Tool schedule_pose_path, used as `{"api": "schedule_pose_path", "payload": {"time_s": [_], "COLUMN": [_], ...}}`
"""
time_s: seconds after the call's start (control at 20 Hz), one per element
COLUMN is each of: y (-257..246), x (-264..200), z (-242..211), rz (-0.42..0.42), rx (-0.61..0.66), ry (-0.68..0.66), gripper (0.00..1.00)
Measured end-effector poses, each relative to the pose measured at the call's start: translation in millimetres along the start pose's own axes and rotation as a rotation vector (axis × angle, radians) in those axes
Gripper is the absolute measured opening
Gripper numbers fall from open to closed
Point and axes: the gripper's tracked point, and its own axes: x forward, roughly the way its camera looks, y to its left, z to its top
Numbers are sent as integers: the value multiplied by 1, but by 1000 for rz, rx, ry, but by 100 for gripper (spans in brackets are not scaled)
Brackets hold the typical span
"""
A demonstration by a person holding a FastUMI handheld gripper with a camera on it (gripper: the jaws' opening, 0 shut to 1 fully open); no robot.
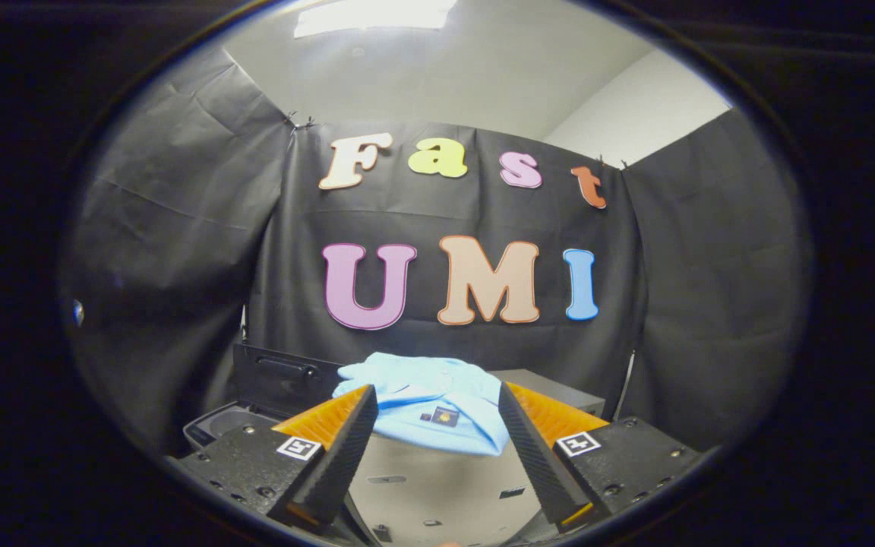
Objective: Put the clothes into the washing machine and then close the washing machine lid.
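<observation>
my gripper (434,406) fingers spread wide, holding nothing. light blue shirt (430,406) lies folded just ahead, between the tips, on a pale surface (437,486). dark washing machine (255,403) off left, lid (282,376) standing open.

The shirt (430,406) lies folded on the table (437,486), just ahead of the gripper (434,410), whose fingers stand apart with the near edge of the shirt between their tips, neither touching it. The washer (225,425) sits ahead to the left, beyond the left finger, beside the shirt. Its lid (285,376) stands raised at its far side. A box (551,387) lies behind the shirt, to the right.
</observation>
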Motion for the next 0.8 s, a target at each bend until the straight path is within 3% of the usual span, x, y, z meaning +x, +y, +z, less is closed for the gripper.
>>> {"api": "schedule_pose_path", "payload": {"time_s": [0.35,0.65,0.8], "y": [8,18,13], "x": [83,145,169], "z": [-2,-57,-77], "rz": [64,86,52], "rx": [32,34,8], "ry": [153,402,463], "gripper": [97,97,98]}}
